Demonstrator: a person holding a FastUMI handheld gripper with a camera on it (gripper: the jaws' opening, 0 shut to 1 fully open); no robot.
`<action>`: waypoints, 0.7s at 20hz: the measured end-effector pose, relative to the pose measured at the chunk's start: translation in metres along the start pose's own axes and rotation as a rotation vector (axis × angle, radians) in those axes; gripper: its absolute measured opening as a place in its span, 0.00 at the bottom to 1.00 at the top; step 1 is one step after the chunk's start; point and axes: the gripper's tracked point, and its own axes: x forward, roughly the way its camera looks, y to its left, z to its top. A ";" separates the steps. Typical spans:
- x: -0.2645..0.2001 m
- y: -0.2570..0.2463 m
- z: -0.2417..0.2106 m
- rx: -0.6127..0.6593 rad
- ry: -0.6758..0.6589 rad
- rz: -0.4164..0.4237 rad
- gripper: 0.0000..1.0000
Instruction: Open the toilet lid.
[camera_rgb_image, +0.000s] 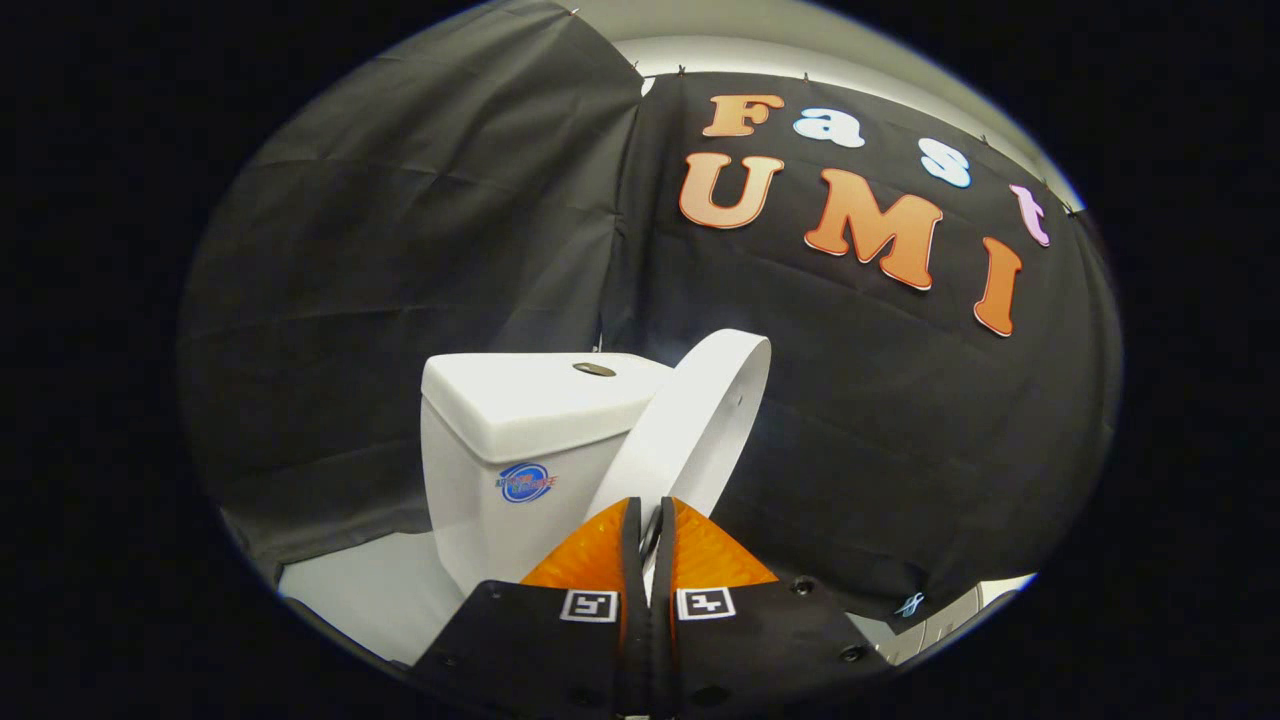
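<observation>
Hand-held gripper (650, 512) fingers pinch raised toilet lid (700, 420) beside tank (520, 420)

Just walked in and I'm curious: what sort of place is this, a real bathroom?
Probably a mock bathroom in a cloth-walled booth: a white toilet tank, its lid tilted up, black cloth behind. The tongs pinch the lid's edge.

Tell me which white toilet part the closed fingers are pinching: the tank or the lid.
The lid: its thin edge runs down between the gripper fingers, and it stands raised, leaning beside the tank, which sits apart, left of the fingers.
</observation>
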 end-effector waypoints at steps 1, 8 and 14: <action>0.001 0.001 0.001 0.001 0.001 0.007 0.08; 0.016 0.027 0.009 -0.008 0.002 0.041 0.08; 0.022 0.040 0.014 -0.012 0.000 0.054 0.08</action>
